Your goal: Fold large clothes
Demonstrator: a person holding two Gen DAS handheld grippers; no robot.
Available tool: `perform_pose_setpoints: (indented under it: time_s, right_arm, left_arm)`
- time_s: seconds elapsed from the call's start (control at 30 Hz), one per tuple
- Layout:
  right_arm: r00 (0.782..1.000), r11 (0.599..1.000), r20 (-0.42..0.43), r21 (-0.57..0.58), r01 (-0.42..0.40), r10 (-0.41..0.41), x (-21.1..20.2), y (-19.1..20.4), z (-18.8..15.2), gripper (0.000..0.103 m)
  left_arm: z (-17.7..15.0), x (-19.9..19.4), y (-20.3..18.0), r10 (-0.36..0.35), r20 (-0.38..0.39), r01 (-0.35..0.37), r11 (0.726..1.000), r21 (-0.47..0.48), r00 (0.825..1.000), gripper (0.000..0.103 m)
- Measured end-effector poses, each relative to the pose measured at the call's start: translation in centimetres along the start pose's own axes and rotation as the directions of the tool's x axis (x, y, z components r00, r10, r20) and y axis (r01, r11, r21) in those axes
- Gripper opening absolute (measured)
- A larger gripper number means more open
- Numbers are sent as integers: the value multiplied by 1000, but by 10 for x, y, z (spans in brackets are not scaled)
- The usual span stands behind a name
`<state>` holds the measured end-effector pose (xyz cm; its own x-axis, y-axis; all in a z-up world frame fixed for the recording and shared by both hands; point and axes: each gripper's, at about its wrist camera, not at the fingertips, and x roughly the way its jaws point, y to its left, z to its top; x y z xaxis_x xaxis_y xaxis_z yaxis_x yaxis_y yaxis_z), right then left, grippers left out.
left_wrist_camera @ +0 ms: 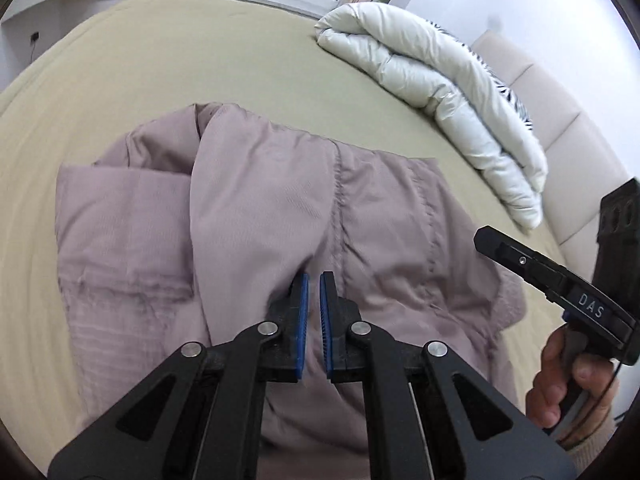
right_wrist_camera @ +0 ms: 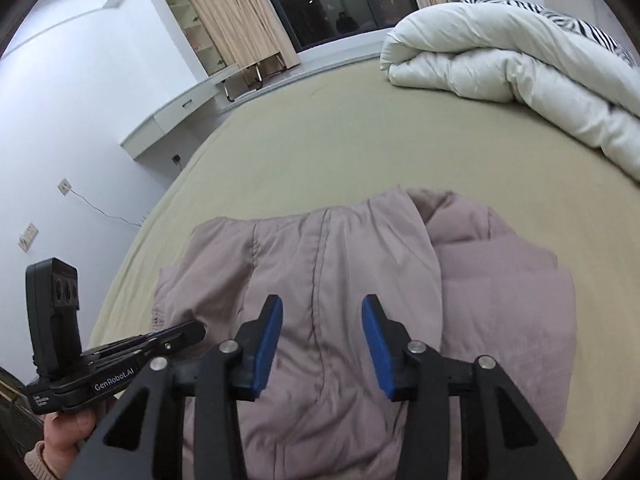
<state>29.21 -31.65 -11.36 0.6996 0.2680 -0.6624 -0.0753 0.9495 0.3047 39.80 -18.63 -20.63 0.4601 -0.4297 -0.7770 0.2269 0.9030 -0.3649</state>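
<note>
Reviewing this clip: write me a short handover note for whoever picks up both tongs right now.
Left tongs: nearly closed, a narrow gap between the pads, nothing seen pinched, over the middle of the jacket.
Right tongs: open, empty, above the same jacket.
The mauve jacket lies on the bed, partly folded, a panel or sleeve laid across its middle. A rolled white duvet sits further back.
Left to do: finish the fold and smooth it.

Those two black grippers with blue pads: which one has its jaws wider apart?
The right gripper: a wide gap shows mauve padded jacket between them. The left gripper's nearly touch.
</note>
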Motion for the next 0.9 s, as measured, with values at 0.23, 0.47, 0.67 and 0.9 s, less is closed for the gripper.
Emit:
perform_pose_setpoints:
  time_s: [0.23,0.47,0.67,0.9]
  right_arm:
    - [984,987,-98,-80,138,-145,69,-12,-11,45]
    - [994,994,-54,-57,89,-92,11,2,-6,45]
    - [995,978,57,-194,-70,83,-72,51,-51,55]
    - [987,973,-143,-227,44,-78,4,47,-88,58]
  left_arm:
    - [14,67,23,5,-111,-6,1000,-8,994,6]
    - [9,30,31,-44,-53,40,997,-66,998,6]
    - [-25,-10,18,-50,21,50,998,-24,999,6]
    - [-38,2,21,-47,-29,46,998,-32,998,6]
